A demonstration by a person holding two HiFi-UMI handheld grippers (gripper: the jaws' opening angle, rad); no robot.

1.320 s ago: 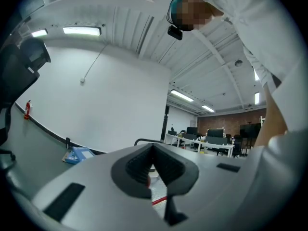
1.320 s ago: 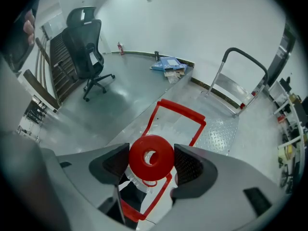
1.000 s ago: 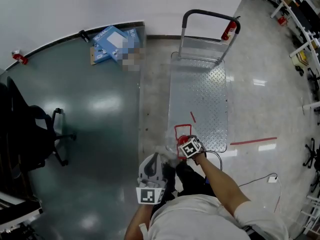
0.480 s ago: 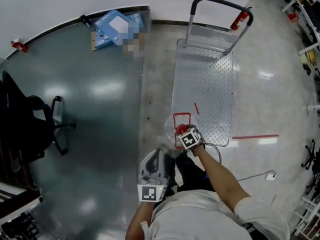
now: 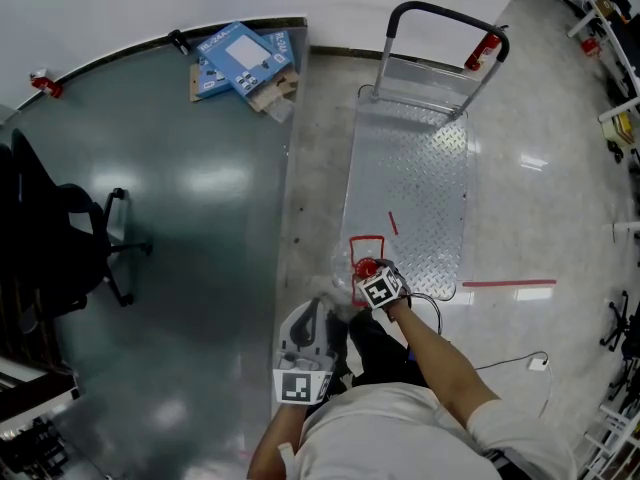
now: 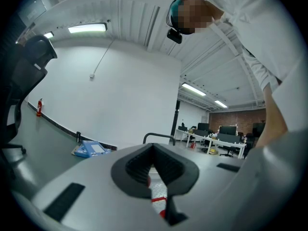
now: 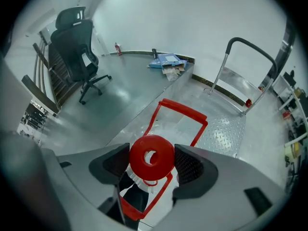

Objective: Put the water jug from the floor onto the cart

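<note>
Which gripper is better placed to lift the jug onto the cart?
Right. The right gripper is shut on the jug's red cap by the cart; the left gripper is shut, empty, pointing away.

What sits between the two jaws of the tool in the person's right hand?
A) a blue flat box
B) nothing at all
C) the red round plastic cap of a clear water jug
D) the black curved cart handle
C: in the right gripper view the red round plastic cap fills the gap between the right gripper's two jaws, which meet its sides.
</note>
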